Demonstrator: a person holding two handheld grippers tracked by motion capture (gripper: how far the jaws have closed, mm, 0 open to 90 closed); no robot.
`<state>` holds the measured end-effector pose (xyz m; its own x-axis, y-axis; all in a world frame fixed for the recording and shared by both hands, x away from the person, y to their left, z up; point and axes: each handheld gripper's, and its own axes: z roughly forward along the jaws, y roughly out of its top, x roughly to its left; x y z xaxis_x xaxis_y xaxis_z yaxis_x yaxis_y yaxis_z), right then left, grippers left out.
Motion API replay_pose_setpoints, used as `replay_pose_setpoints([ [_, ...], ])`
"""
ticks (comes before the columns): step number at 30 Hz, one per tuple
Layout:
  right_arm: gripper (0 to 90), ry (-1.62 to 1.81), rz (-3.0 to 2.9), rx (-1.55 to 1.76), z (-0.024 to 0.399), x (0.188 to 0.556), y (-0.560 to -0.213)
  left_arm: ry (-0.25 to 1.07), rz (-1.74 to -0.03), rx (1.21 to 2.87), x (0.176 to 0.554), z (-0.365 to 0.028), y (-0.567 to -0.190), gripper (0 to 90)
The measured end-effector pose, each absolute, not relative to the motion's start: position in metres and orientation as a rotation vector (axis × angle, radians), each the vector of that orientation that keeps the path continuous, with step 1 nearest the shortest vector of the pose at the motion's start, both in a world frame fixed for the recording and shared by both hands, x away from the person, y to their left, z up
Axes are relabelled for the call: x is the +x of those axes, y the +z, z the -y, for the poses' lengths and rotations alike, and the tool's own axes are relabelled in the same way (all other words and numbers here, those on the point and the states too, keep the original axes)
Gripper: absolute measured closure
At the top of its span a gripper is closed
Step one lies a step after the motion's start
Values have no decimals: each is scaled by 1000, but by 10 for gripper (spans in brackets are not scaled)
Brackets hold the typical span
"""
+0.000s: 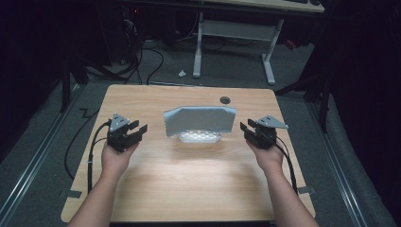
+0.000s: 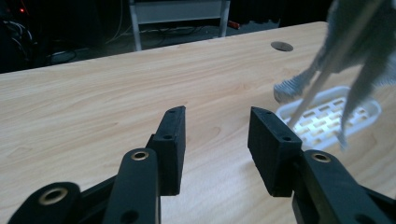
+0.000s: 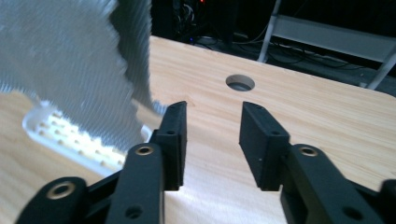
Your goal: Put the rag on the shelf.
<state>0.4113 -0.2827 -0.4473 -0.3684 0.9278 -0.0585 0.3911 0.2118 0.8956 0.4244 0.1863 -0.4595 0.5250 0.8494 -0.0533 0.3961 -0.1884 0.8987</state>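
Observation:
A grey cloth (image 1: 199,120) stands draped like a low screen at the middle of the wooden table (image 1: 189,184), over a white slotted tray (image 1: 198,137). My left gripper (image 1: 140,127) is held to the left of the cloth, apart from it, jaws open and empty. My right gripper (image 1: 245,126) is held to its right, also open and empty. In the left gripper view my left gripper (image 2: 217,116) points over bare wood, with the cloth (image 2: 359,42) and tray (image 2: 327,119) at the right. In the right gripper view my right gripper (image 3: 212,109) has the cloth (image 3: 70,60) and tray (image 3: 70,135) at its left.
A round cable hole (image 1: 225,100) lies in the tabletop behind the cloth, toward the right. Beyond the far edge stand the white legs of a desk (image 1: 198,47) and floor cables (image 1: 142,61). Black cables trail from both grippers off the table sides.

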Motion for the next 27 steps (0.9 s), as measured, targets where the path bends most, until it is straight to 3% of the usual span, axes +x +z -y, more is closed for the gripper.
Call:
replay_pose_setpoints([
  [11, 594, 1046, -1927, 1135, 275, 348, -453, 508, -1012, 1856, 356, -190, -477, 536],
  [20, 503, 1074, -2031, 1139, 247, 304, -479, 352, -928, 1976, 304, -126, -502, 502],
  [23, 499, 1067, -2071, 1132, 232, 285, -503, 280, -870, 2150, 290, -99, -528, 512],
  [27, 485, 973, -2176, 989, 220, 273, -517, 343, -797, 2175, 284, -91, -527, 490],
])
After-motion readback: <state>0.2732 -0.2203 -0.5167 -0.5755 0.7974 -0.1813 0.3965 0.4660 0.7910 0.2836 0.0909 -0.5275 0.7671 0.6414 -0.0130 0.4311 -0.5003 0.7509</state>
